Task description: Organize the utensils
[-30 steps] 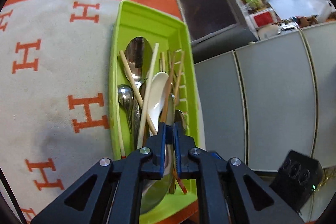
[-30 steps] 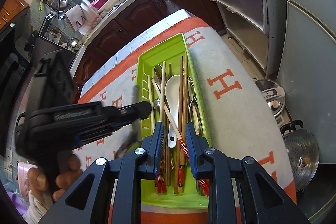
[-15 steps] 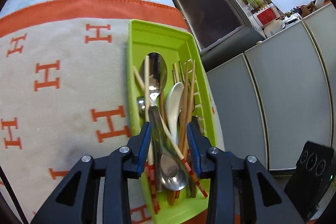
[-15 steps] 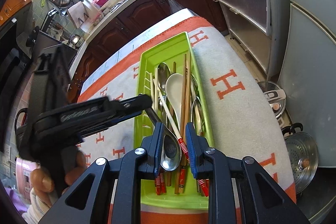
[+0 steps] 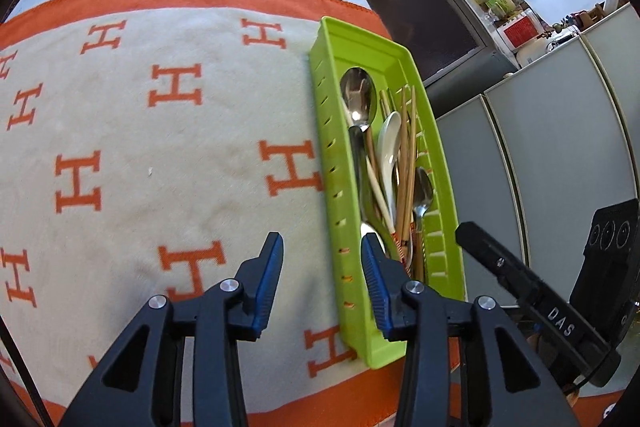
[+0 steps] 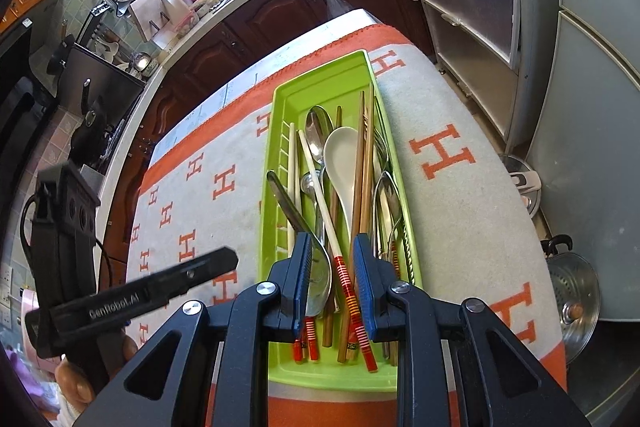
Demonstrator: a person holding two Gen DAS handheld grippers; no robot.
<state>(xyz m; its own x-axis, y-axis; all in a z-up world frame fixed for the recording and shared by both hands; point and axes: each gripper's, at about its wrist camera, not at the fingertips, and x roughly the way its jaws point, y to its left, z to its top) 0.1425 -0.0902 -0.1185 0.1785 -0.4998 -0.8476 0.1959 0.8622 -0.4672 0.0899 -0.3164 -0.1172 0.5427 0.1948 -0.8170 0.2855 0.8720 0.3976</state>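
A lime green tray [image 5: 403,65] [image 6: 280,99] lies on the cloth near the table's right edge. It holds a large metal spoon [image 5: 358,95] [image 6: 318,131], a white ceramic spoon [image 5: 390,143] [image 6: 340,155], wooden chopsticks [image 5: 406,163] [image 6: 360,167] and more cutlery. A second metal spoon [image 6: 320,275] lies slanted at the tray's near end. My left gripper [image 5: 322,267] [image 6: 224,261] hangs over the cloth and the tray's left wall; its jaws are opening with nothing between them. My right gripper [image 6: 332,279] [image 5: 470,235] hovers above the tray's near end, jaws narrowly apart, over that spoon's bowl and a red-striped chopstick [image 6: 348,291].
The cream cloth with orange H marks [image 5: 160,147] covers the table left of the tray. Grey cabinet doors [image 5: 560,147] stand to the right. A steamer pot [image 6: 576,287] sits on the floor. A hand [image 6: 76,383] holds the left gripper.
My left gripper opened, let a metal spoon drop into the tray's near end, and moved left out of the tray. The right gripper kept still.
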